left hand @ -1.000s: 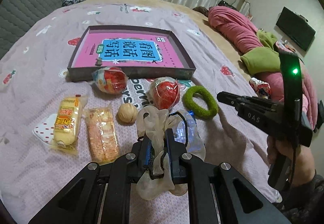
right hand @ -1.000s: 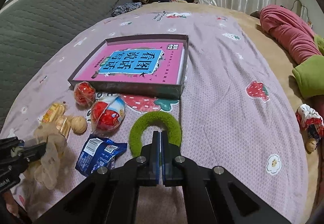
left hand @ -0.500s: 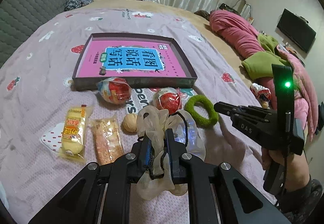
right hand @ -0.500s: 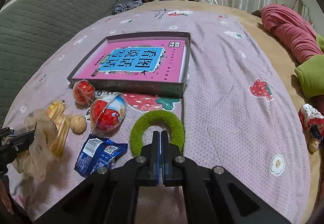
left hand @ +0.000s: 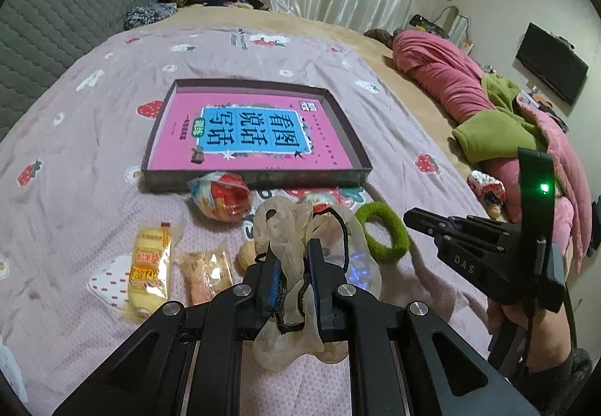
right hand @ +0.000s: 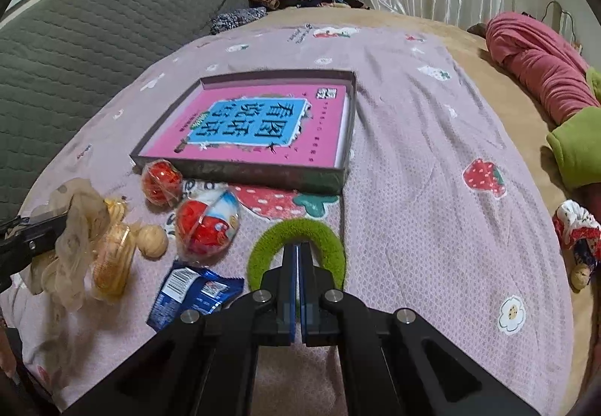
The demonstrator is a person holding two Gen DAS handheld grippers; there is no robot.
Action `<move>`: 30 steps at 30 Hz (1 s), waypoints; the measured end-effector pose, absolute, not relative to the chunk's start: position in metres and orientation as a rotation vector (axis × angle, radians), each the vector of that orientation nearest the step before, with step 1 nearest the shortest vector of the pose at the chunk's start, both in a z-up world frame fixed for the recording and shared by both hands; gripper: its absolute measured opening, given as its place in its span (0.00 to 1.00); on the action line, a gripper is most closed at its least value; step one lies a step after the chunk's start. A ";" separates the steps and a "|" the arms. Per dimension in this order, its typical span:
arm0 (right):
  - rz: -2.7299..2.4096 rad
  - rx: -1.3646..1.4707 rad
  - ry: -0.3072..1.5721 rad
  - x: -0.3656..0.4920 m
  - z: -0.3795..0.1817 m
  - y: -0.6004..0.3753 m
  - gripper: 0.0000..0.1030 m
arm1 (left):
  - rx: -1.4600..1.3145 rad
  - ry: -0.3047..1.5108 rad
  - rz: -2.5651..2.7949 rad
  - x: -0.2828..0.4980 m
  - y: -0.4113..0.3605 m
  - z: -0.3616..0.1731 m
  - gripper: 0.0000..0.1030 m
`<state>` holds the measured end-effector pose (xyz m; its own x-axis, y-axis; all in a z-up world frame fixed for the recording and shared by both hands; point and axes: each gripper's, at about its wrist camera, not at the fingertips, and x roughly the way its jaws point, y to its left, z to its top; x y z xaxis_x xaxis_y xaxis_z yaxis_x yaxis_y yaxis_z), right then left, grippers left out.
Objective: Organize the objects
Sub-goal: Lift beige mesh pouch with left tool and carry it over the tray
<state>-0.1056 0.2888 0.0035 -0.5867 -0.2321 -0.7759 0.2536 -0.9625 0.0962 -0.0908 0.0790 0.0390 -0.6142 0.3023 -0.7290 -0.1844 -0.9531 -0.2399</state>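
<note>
The fingers [left hand: 271, 277] of the left gripper [left hand: 293, 279] are clamped on a sheer beige pouch [left hand: 285, 228] with a black drawstring [left hand: 340, 228]; the pouch hangs clear of the bedspread [left hand: 82, 198], nearer the camera than the shallow box [left hand: 259, 183]. The right gripper [right hand: 299, 254] has both pads pressed together with nothing between them, its tips over the near arc of the green fuzzy ring [right hand: 330, 239]. The box lies flat on the bedspread with a pink book [left hand: 248, 130] inside it. All loose items lie on the near side of the box: 2 red ball-shaped wrapped snacks [right hand: 208, 224], 1 just beside the front wall and 1 a little farther out; a walnut [right hand: 152, 241]; a yellow snack packet [left hand: 150, 265]; a clear cracker packet [left hand: 206, 273]; a blue foil packet [right hand: 195, 292]; and the green ring toward the box's right front corner. A person's hand [left hand: 526, 325] carries the right gripper.
</note>
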 end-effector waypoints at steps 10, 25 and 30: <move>-2.607 1.201 0.053 -0.103 0.022 0.279 0.01 | -1.177 -0.190 2.620 -0.105 0.072 0.053 0.13; -2.643 1.135 0.071 -0.114 0.044 0.268 0.01 | -1.157 -0.191 2.664 -0.144 0.055 0.065 0.13; -2.647 1.116 0.067 -0.119 0.052 0.263 0.01 | -1.154 -0.188 2.681 -0.153 0.050 0.069 0.14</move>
